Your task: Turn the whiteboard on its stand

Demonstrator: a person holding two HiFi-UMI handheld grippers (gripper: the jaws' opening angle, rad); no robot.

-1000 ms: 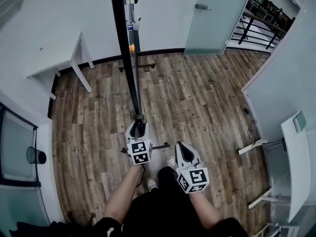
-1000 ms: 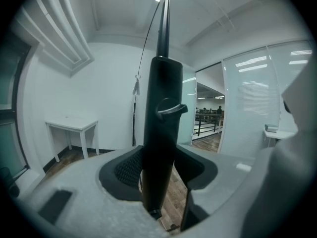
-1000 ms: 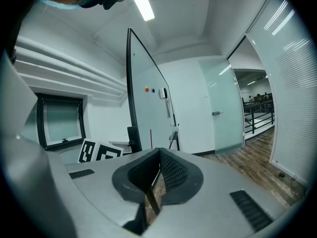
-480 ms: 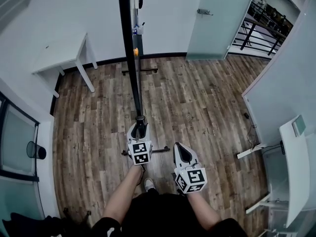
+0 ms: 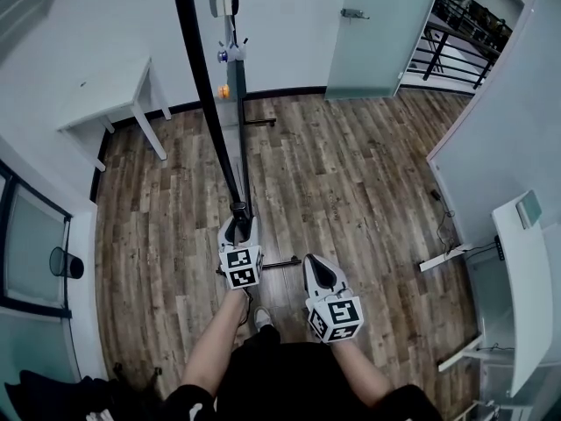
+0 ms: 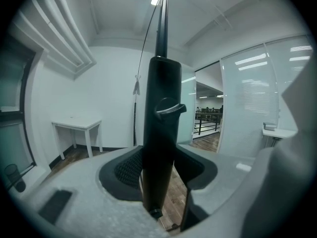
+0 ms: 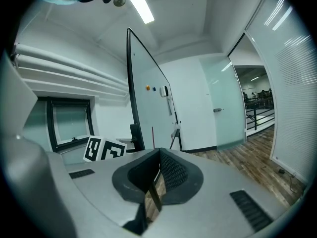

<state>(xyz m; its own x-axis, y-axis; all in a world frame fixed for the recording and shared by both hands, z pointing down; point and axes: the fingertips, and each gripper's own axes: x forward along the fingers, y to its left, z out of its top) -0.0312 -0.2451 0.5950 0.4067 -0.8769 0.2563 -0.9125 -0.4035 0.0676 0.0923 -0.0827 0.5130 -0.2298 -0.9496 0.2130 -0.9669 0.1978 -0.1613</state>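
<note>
- Left gripper [image 5: 238,226] has its jaws clamped tight on the dark frame edge of the whiteboard [image 7: 146,103], right at the near lower end. Its own view shows the frame filling the gap between the pads, with a small lever-like knob [image 6: 168,108] on the frame just above the grip.
- Right gripper [image 5: 317,270] is empty, with its pads pressed together. It hangs beside the left one and isn't touching the board.
- From the head view the board is edge-on, a thin dark line running away from the person. It sits next to the stand's upright post [image 5: 240,121], and a stand foot [image 5: 279,262] is on the wood floor near the grippers.
- My guess at the step: grip is made and the swing is in progress or about to start. The next move would be pushing or pulling that held edge sideways in an arc around the post, while watching that the stand doesn't tip or roll.
- A white table [image 5: 105,90] stands off to the left and a frosted glass door [image 5: 377,24] is ahead. Both look well clear.
- Writing: none I can read. The board has a couple of small magnets [image 7: 147,88], and the gripper cubes only carry square black-and-white patterns.
</note>
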